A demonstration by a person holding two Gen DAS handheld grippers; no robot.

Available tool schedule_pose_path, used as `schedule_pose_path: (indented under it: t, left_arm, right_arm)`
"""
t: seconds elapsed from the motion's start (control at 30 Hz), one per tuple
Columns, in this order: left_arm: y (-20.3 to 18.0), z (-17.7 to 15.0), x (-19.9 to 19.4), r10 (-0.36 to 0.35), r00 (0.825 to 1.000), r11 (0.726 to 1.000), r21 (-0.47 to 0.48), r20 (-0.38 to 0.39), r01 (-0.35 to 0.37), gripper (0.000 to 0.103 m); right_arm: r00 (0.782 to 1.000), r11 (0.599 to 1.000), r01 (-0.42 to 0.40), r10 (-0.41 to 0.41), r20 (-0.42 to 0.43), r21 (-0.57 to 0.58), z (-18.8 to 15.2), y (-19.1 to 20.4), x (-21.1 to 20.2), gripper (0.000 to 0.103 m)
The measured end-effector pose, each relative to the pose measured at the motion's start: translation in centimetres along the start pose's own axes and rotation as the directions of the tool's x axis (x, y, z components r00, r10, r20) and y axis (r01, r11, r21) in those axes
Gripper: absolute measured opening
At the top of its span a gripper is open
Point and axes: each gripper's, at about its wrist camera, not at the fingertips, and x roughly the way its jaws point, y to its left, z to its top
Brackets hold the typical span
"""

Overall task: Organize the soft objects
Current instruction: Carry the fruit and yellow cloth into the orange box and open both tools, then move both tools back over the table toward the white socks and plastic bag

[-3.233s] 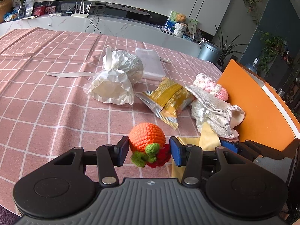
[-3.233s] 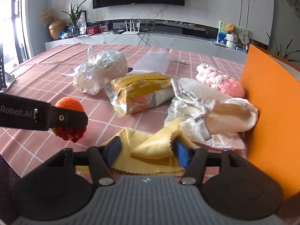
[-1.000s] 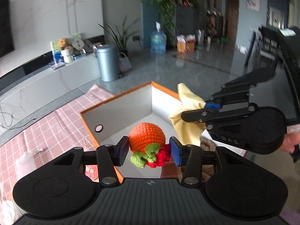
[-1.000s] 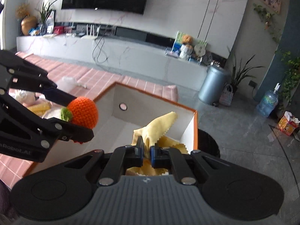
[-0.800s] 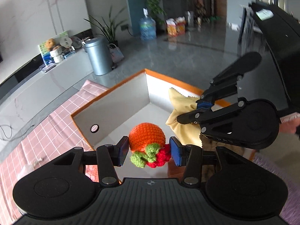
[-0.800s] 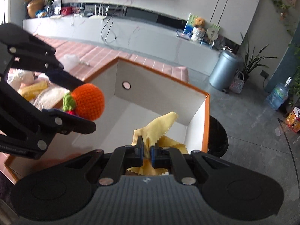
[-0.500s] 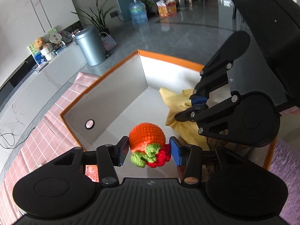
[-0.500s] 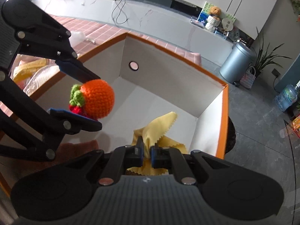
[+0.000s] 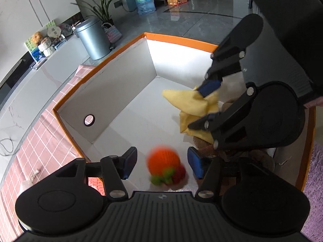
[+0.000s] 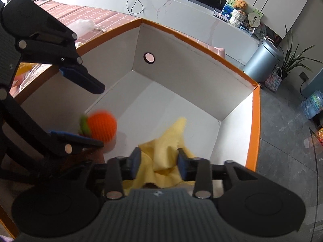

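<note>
Gaping wide over the orange box (image 9: pixel 181 41): left claw (image 9: pixel 161 164), blurred crochet orange (image 9: pixel 164 162) loose between; right claw (image 10: pixel 158 164) parted around yellow cloth (image 10: pixel 163 155).

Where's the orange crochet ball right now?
In the left wrist view, the orange crochet ball is blurred, loose between the open left gripper fingers, inside the orange box, left of the yellow cloth.

your left tool (image 9: pixel 162 165) has its jaws spread wide, and the blurred orange crochet ball (image 9: pixel 164 162) is between them, touching neither. it is above the white floor of the orange-rimmed box (image 9: pixel 181 41). your right tool (image 9: pixel 203 105) is around the yellow cloth (image 9: pixel 193 104).
</note>
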Motion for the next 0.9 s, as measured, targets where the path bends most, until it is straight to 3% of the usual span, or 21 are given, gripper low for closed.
schedule_pose_path:
  t: [0.1,0.13,0.3,0.53,0.67,0.9]
  left_arm:
    - [-0.4,-0.1,-0.2,0.031,0.999,0.999,0.031,0.008,-0.031,0.091]
    - [-0.5,0.0,-0.4,0.053,0.999,0.998,0.04,0.014,-0.053,0.092]
    - [-0.3,-0.2,-1.4,0.044,0.998,0.999,-0.015,0.045,-0.043,0.092]
    - [-0.1,-0.5,-3.7,0.046,0.995,0.997,-0.062,0.094,-0.041,0.092]
    - [0.1,-0.8,-5.0,0.069,0.99,0.993,-0.104,0.119,-0.057,0.092]
    - [0.5,-2.1,-7.9,0.084,0.973,0.971,-0.236,0.215,-0.032,0.092]
  right_arm:
    - [1.0,1.0,0.005,-0.005,-0.002,-0.018,0.0,0.3,-0.1,0.048]
    - [1.0,1.0,0.008,-0.008,0.001,-0.022,0.1,0.3,-0.2,0.051]
    - [1.0,1.0,0.021,-0.021,0.018,-0.023,0.1,0.3,-1.1,0.055]
    - [0.998,0.999,0.041,-0.04,0.056,-0.019,0.0,0.3,-3.0,0.07]
    - [0.994,0.998,0.068,-0.067,0.086,-0.009,-0.1,0.5,-4.4,0.07]
    - [0.971,0.987,0.14,-0.153,0.183,0.084,-1.0,0.9,-7.3,0.076]
